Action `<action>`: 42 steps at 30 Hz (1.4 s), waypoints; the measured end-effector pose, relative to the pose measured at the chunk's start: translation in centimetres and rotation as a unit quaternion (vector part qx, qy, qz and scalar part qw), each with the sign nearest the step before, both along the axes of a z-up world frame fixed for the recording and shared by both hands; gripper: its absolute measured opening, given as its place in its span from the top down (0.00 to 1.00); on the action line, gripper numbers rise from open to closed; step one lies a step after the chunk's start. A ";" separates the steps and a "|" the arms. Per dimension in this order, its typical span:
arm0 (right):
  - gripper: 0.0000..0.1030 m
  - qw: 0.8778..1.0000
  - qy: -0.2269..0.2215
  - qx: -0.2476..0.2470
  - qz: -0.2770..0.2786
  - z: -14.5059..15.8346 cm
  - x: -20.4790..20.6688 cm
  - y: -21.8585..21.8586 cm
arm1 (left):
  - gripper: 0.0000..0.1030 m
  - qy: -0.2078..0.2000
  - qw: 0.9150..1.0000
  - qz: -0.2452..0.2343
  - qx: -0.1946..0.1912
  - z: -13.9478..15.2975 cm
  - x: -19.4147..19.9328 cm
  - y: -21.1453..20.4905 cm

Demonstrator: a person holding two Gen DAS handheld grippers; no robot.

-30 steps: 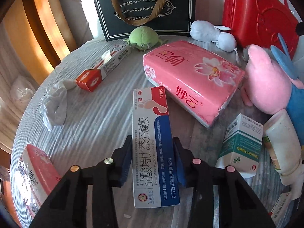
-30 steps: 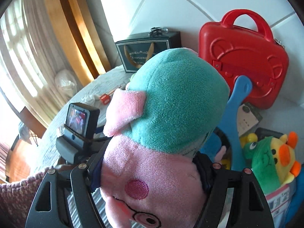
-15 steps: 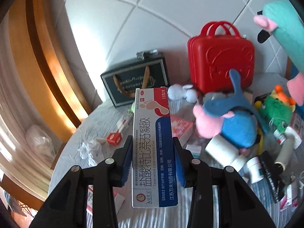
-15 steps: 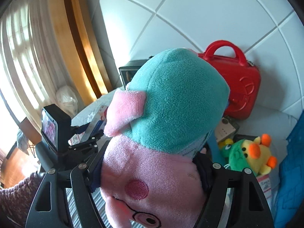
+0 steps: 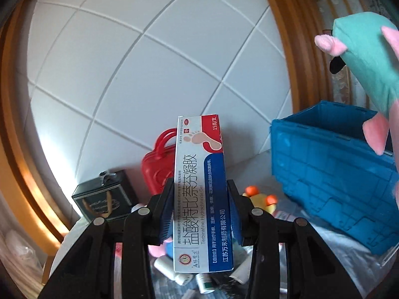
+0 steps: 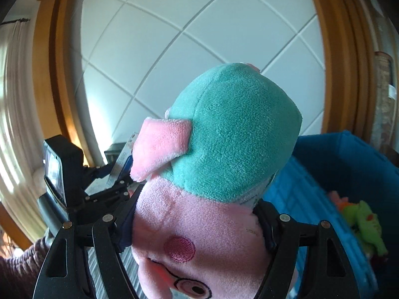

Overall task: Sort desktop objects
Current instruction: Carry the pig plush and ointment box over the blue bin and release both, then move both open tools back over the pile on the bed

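Note:
My left gripper (image 5: 200, 214) is shut on a long white, red and blue medicine box (image 5: 199, 174), held high above the table with its blue pads on the box's two long sides. My right gripper (image 6: 197, 224) is shut on a pink pig plush in a teal dress (image 6: 224, 149), which fills most of the right wrist view. The same plush (image 5: 369, 74) hangs at the upper right of the left wrist view. A blue plastic crate (image 5: 331, 172) stands to the right below both hands; in the right wrist view the crate (image 6: 349, 164) holds a green plush (image 6: 366, 224).
A red toy case (image 5: 157, 167) and a black gift bag (image 5: 102, 201) stand at the back by the white tiled wall. A yellow-orange plush (image 5: 259, 199), small white bottles (image 5: 184, 276) and other clutter lie on the table below. The left gripper's camera unit (image 6: 59, 169) and a knitted sleeve (image 6: 22, 269) show at left.
Both hands have risen and swung right with their loads. The table has dropped low in the views, the tiled wall fills them, and the blue crate has come into sight.

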State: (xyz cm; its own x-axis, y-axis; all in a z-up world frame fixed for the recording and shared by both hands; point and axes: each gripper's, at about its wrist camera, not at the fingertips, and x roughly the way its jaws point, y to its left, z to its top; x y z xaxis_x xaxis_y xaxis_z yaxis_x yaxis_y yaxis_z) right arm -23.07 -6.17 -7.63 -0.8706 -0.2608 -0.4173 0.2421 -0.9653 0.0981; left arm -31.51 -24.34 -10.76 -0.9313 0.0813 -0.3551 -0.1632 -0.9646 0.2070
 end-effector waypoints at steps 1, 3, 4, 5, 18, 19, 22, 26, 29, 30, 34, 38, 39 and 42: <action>0.25 1.000 0.006 -0.005 -0.015 0.7 0.8 1.5 | 0.62 0.004 1.000 -0.012 -0.002 0.5 0.3 1.7; 0.24 0.998 0.024 -0.011 -0.052 1.9 2.6 5.0 | 0.62 0.013 0.999 -0.035 -0.009 1.4 0.8 5.6; 0.24 0.997 0.031 -0.014 -0.066 2.3 3.3 6.6 | 0.62 0.014 0.999 -0.048 -0.010 1.9 1.1 7.7; 0.24 0.996 0.038 -0.019 -0.082 2.8 4.1 8.7 | 0.62 0.014 0.998 -0.059 -0.006 2.4 1.2 9.5; 0.07 0.987 -0.042 0.008 -0.158 4.0 -2.6 27.7 | 0.55 -0.043 0.989 -0.139 -0.013 7.1 -4.9 32.6; 0.05 0.985 -0.060 0.018 -0.160 4.0 -4.8 28.5 | 0.43 -0.047 0.991 -0.127 -0.012 7.6 -5.8 33.6; 0.05 0.978 -0.095 0.035 -0.183 3.5 -8.3 31.9 | 0.15 -0.026 0.995 -0.099 0.001 9.4 -6.9 35.1; 0.03 0.986 -0.058 -0.010 -0.158 4.3 -6.1 33.3 | 0.00 0.021 0.998 -0.066 0.006 10.4 -6.2 34.5; 0.03 0.988 -0.033 -0.029 -0.147 4.6 -4.6 33.4 | 0.00 0.026 0.998 -0.054 0.010 9.9 -5.5 33.5; 0.03 0.989 -0.028 -0.034 -0.143 4.7 -4.1 33.3 | 0.00 0.025 0.999 -0.048 0.006 9.6 -4.9 32.9; 0.02 0.990 -0.004 -0.051 -0.135 4.3 -2.4 32.8 | 0.00 0.034 0.999 -0.020 0.002 8.2 -3.1 31.4; 0.02 0.991 0.009 -0.046 -0.128 3.6 -0.9 31.1 | 0.00 0.047 0.999 0.009 -0.003 7.0 -1.5 29.9; 0.02 0.991 0.010 -0.044 -0.124 3.3 -0.8 30.9 | 0.00 0.050 0.999 0.018 -0.006 6.7 -1.0 29.4; 0.01 0.993 0.015 -0.037 -0.113 3.1 0.2 29.4 | 0.00 0.057 0.998 0.038 -0.007 6.3 0.4 27.8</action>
State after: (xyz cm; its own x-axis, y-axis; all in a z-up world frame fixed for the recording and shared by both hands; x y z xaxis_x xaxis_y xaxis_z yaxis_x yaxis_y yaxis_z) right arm -22.88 23.27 -4.56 -0.9221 -0.0858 -0.3773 0.0231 -0.9856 0.1677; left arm -31.11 3.49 -4.49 -0.9690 0.0044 -0.2472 -0.0638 -0.9704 0.2330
